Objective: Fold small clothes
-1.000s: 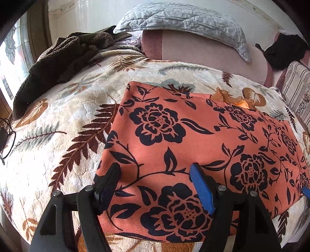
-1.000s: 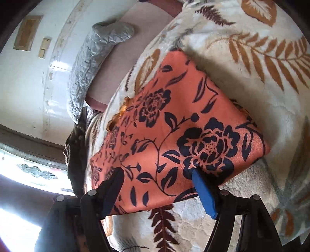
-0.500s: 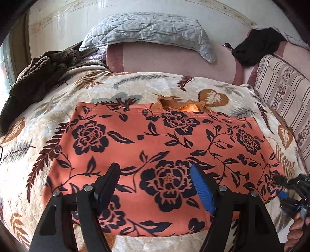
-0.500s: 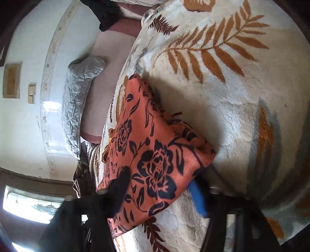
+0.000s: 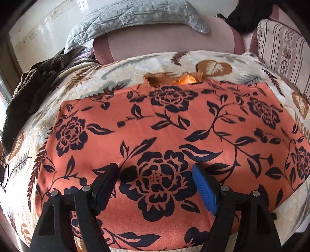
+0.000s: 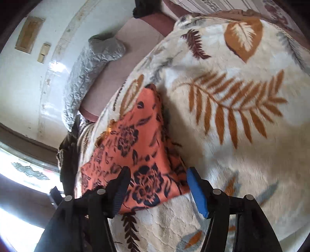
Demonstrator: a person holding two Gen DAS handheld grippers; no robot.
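Note:
An orange garment with black flowers [image 5: 174, 126] lies spread flat on the leaf-patterned blanket [image 5: 164, 60]. My left gripper [image 5: 155, 168] hovers over the middle of its near edge. Its jaws are wide and opening, with only the flat cloth beneath them. In the right wrist view the same garment [image 6: 135, 139] stretches away to the upper left. My right gripper [image 6: 158, 171] is at its near right corner. Its jaws are opening, the corner lies between them, and the pads are clear of the cloth.
A grey quilted pillow [image 5: 135, 17] lies on a mauve bolster [image 5: 164, 40] at the head of the bed. Brown clothing [image 5: 38, 81] is heaped at the left, and black clothing [image 5: 246, 15] and a striped cushion [image 5: 281, 48] at the right. The blanket [image 6: 232, 135] continues to the garment's right.
My left gripper has slid from the garment's left corner to the middle of its near edge. My right gripper closed at the right corner half a second ago and now stands apart again.

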